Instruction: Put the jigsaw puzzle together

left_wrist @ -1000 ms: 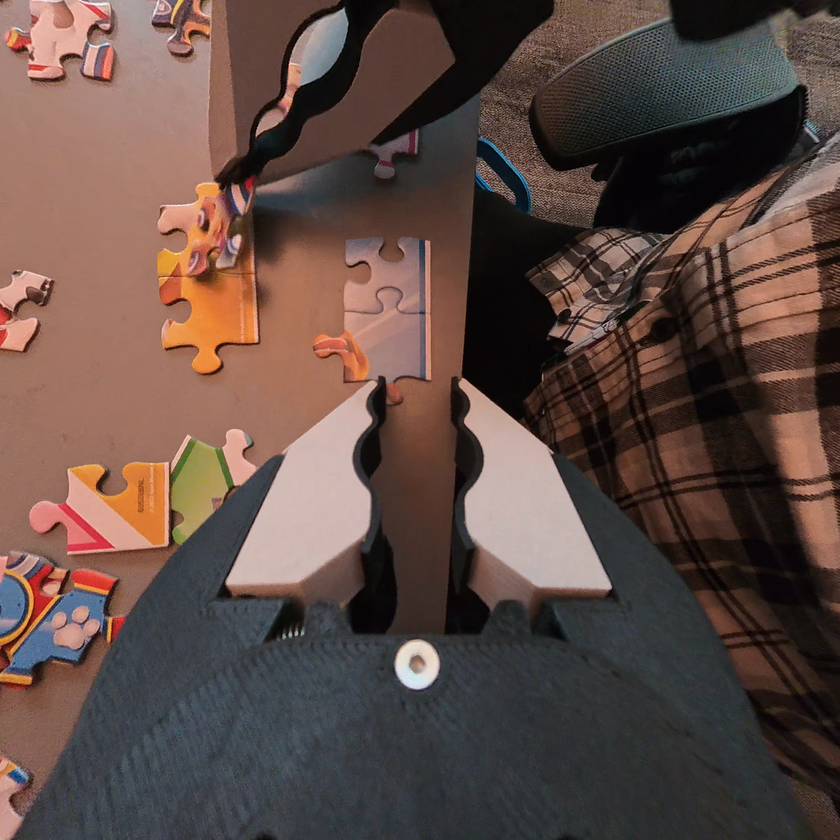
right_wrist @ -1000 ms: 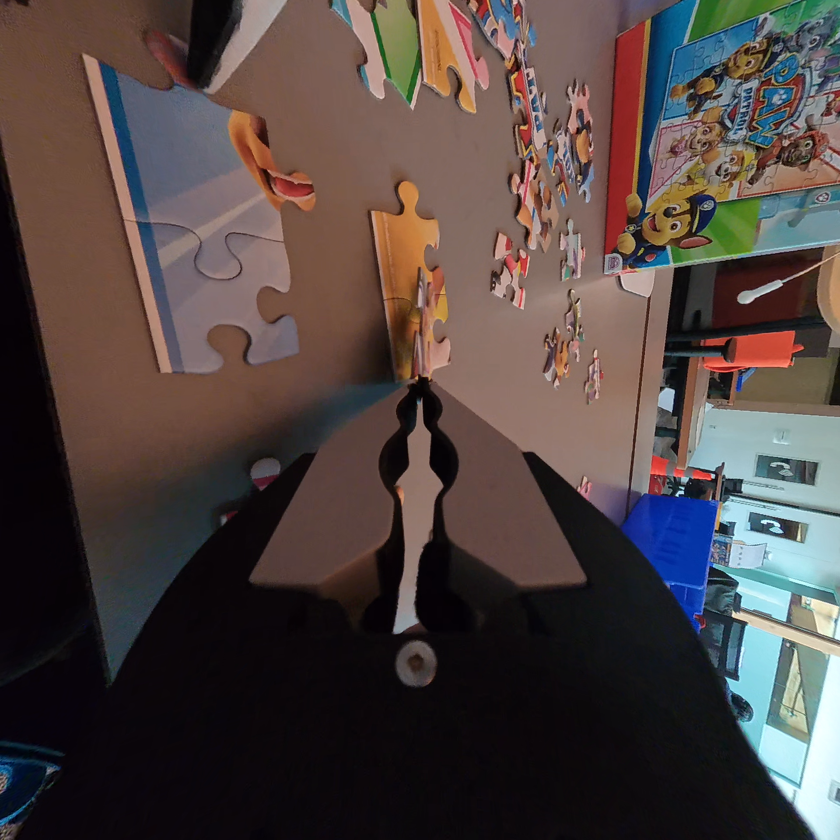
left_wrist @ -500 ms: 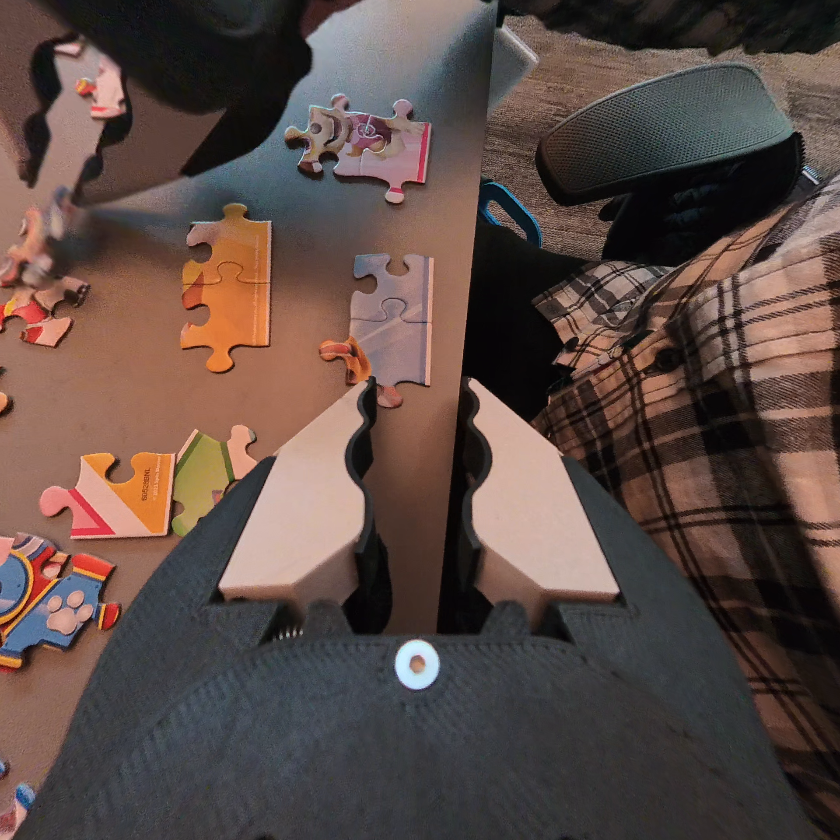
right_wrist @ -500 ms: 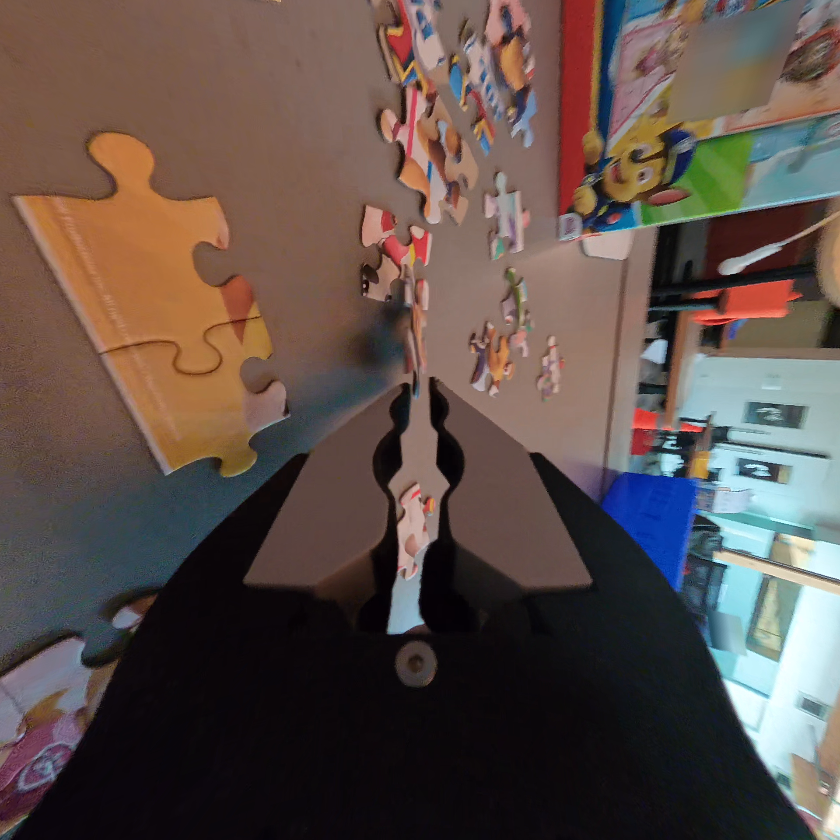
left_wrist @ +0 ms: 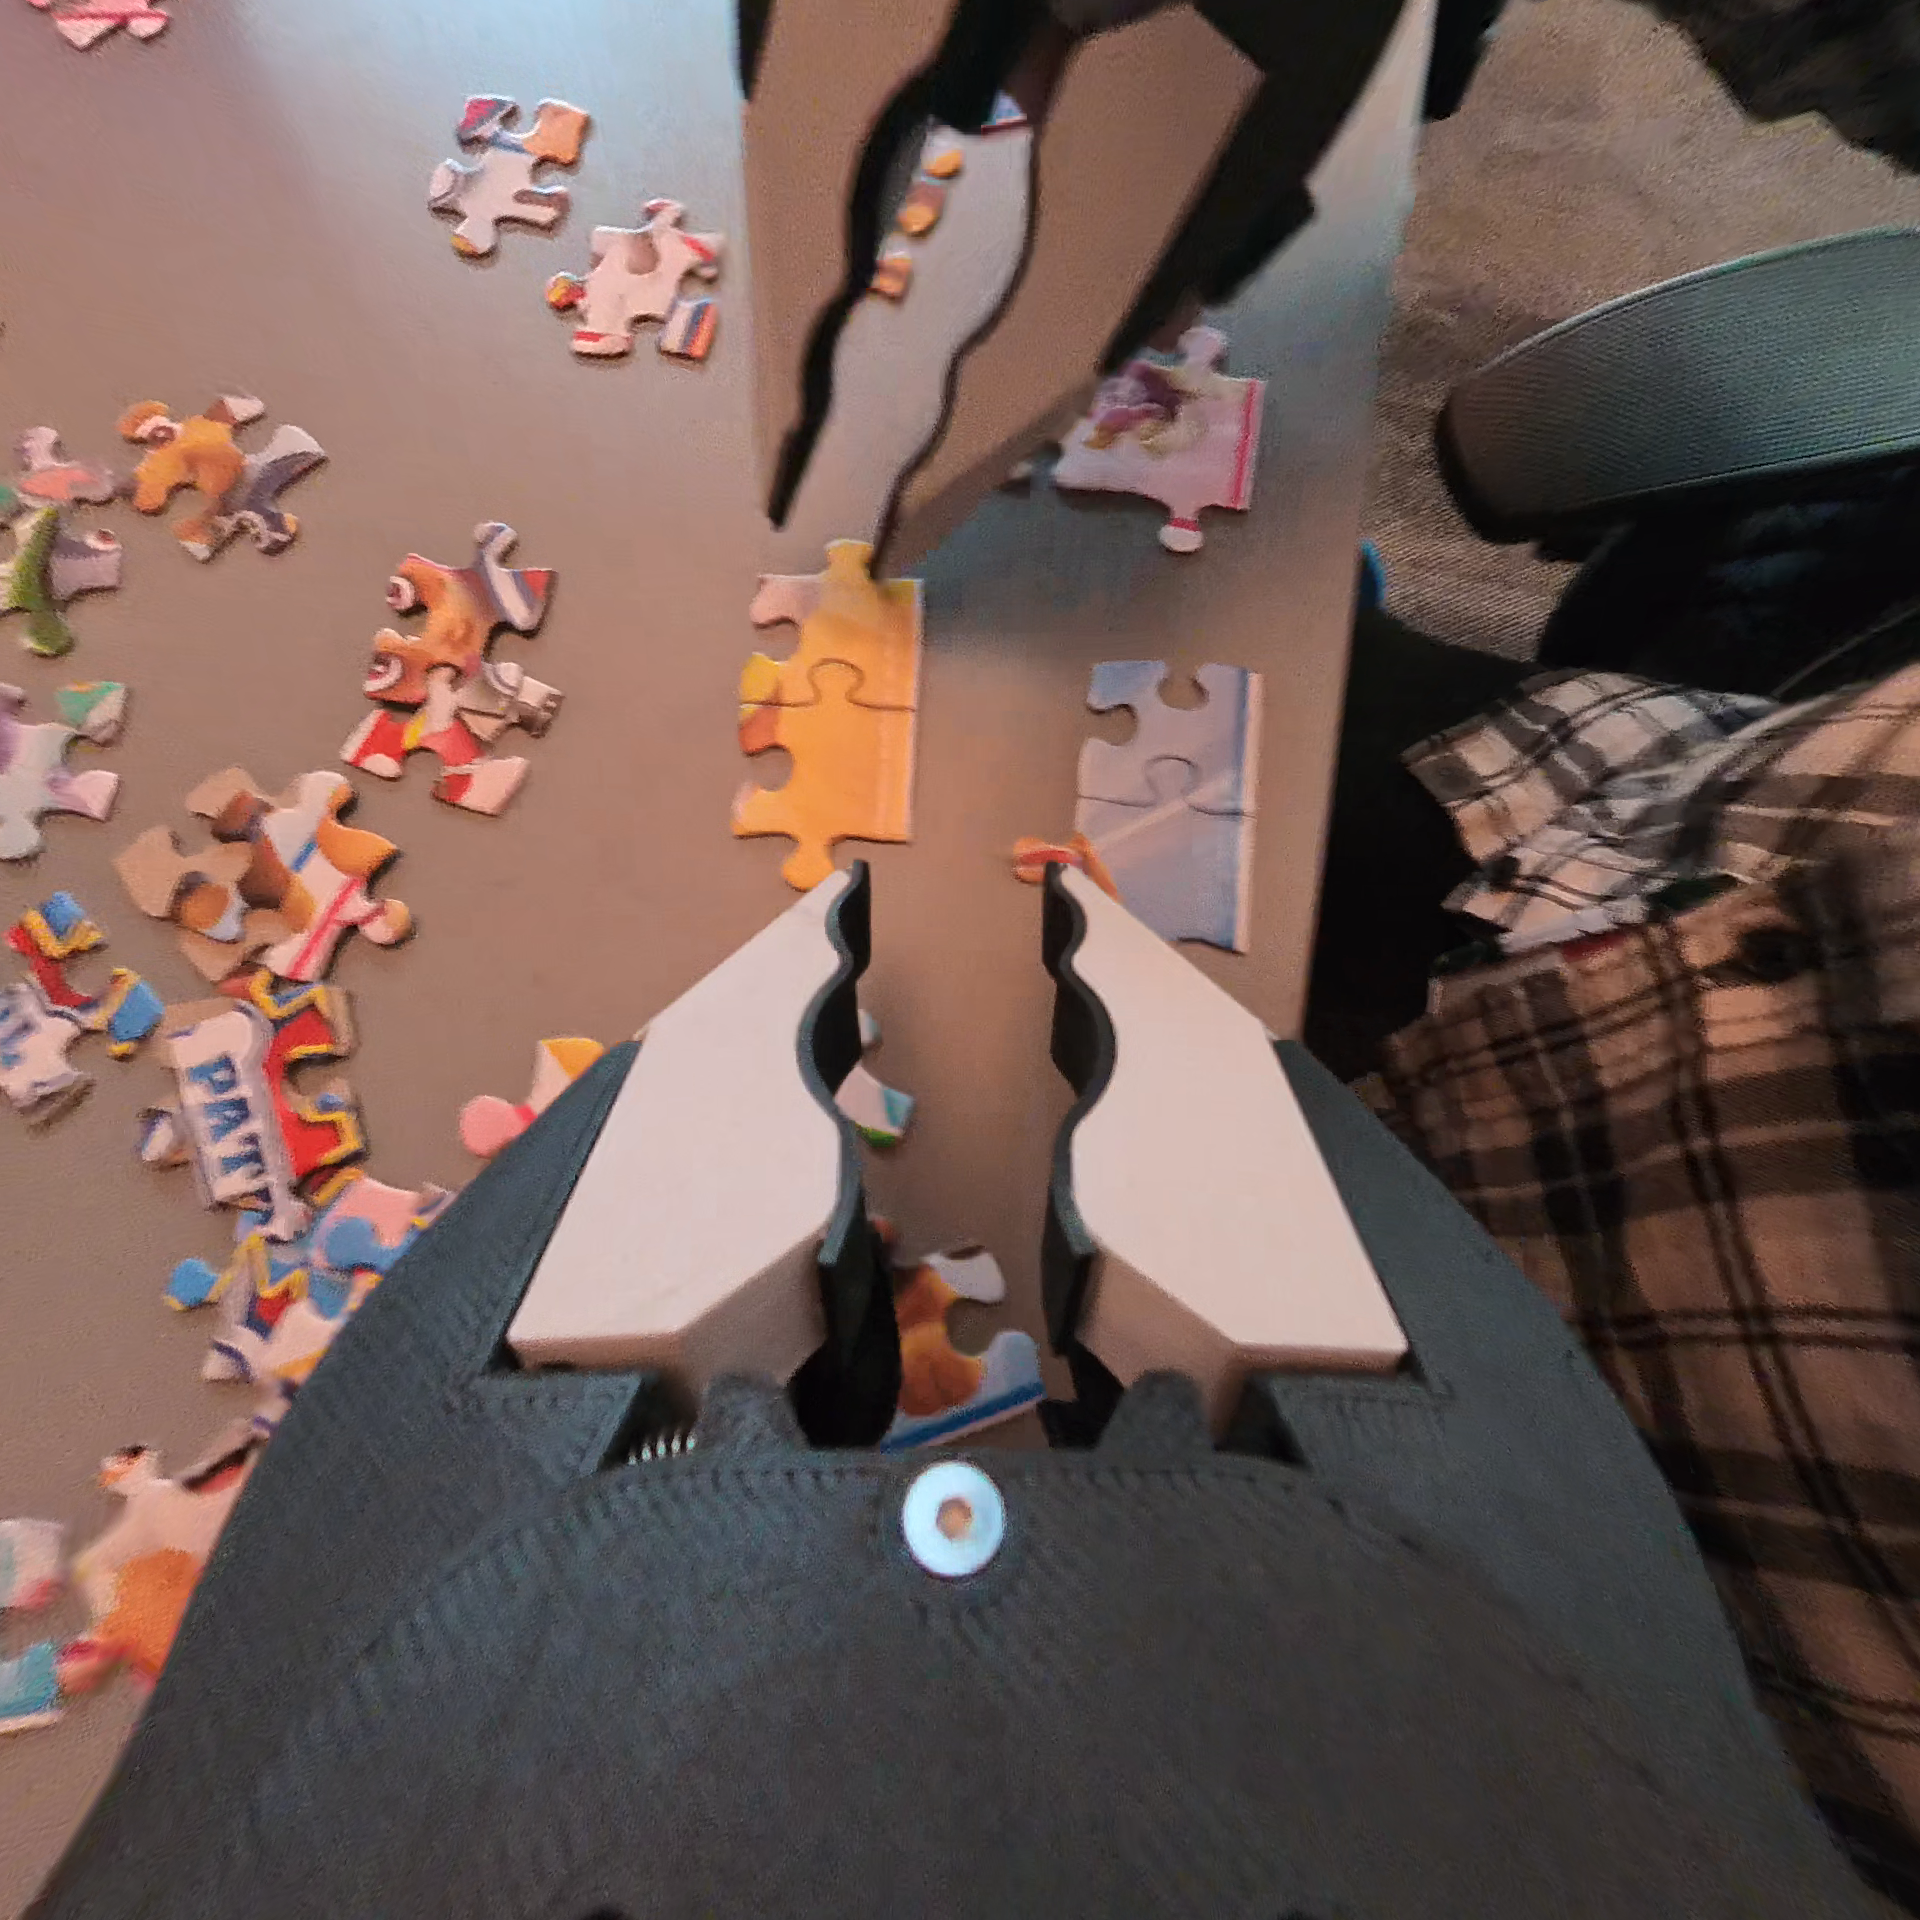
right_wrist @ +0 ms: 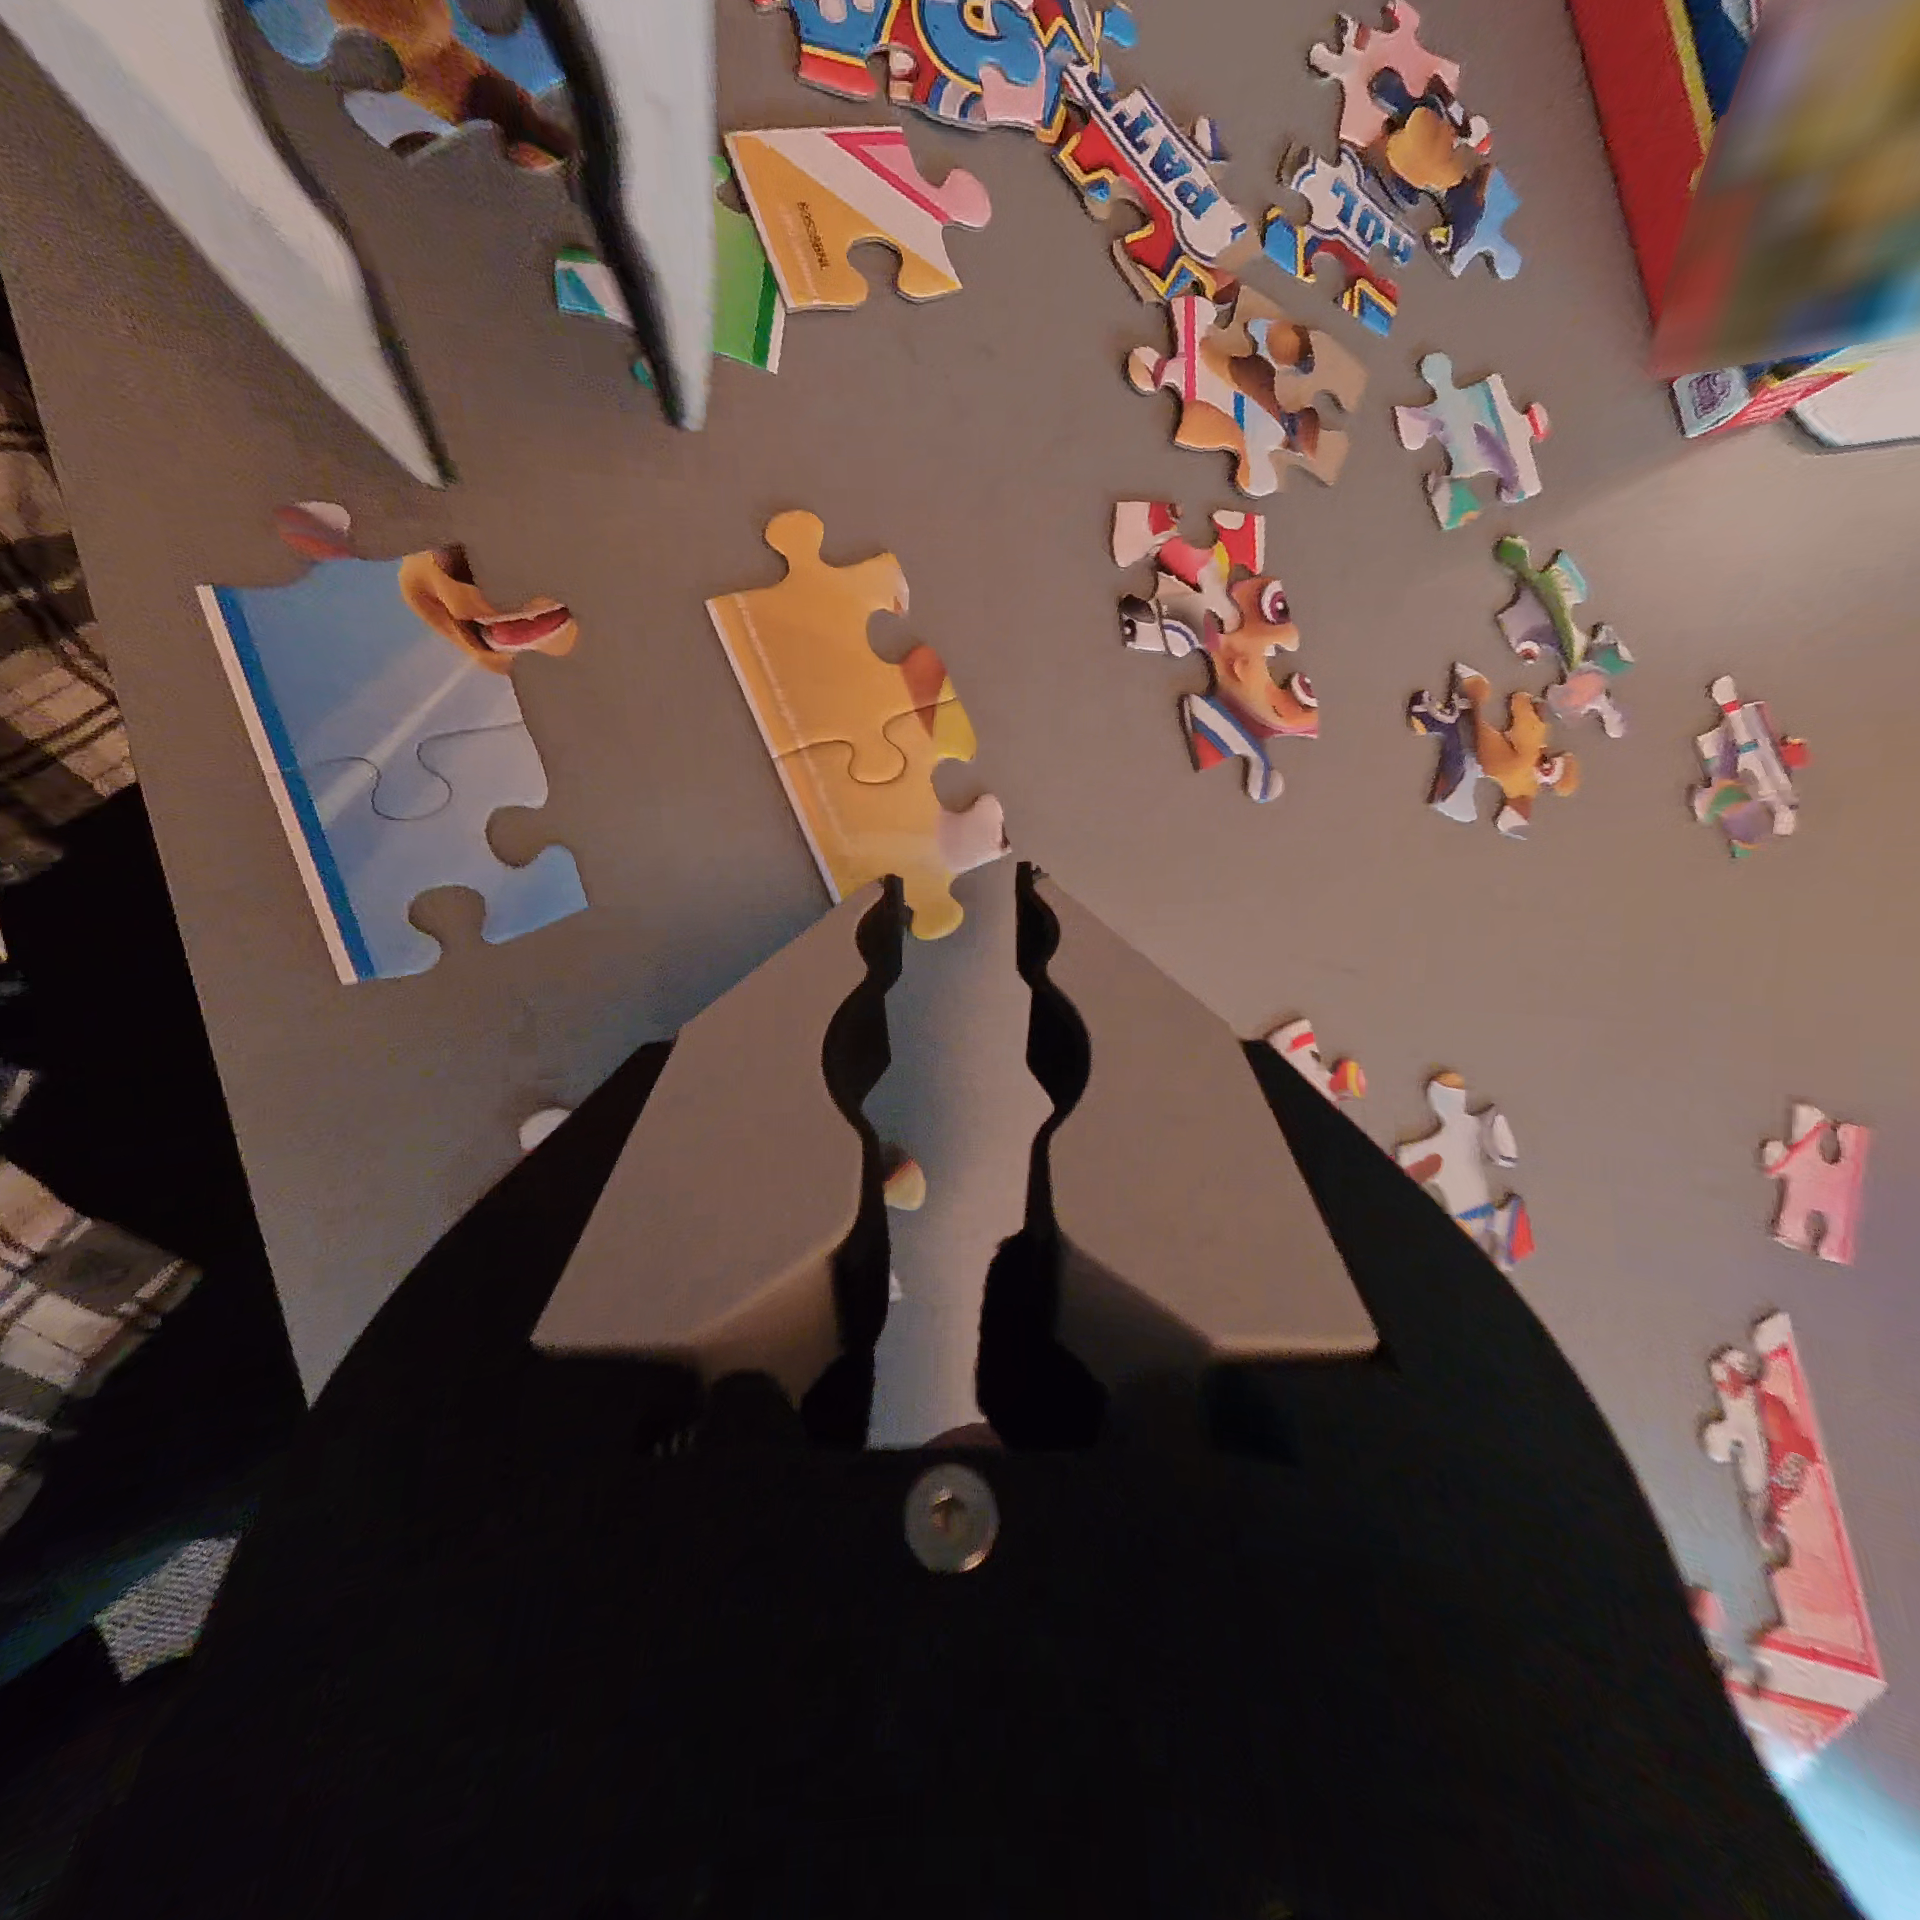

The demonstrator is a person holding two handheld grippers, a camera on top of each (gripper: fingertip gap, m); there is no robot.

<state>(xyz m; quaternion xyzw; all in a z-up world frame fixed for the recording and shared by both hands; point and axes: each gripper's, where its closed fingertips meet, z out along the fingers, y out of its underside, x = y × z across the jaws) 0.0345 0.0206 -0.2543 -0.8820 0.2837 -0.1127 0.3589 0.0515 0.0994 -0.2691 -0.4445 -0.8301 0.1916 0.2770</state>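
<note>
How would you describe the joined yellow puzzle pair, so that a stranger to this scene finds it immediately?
Start from the grey table and its near edge, where a joined blue pair lies. Just beyond it lies the yellow pair, at the tips of the right gripper. It is the only plain golden-yellow block; the neighbours are blue or multicoloured.

A flat grey-brown tabletop point(left_wrist: 343, 312) fills most of both views, lit warmly from above so that soft shadows fall across it. Past its straight edge, in the left wrist view, lies speckled grey carpet point(left_wrist: 1621, 177), and on it stands a dark office chair with a mesh-covered pad point(left_wrist: 1704, 364).
</note>
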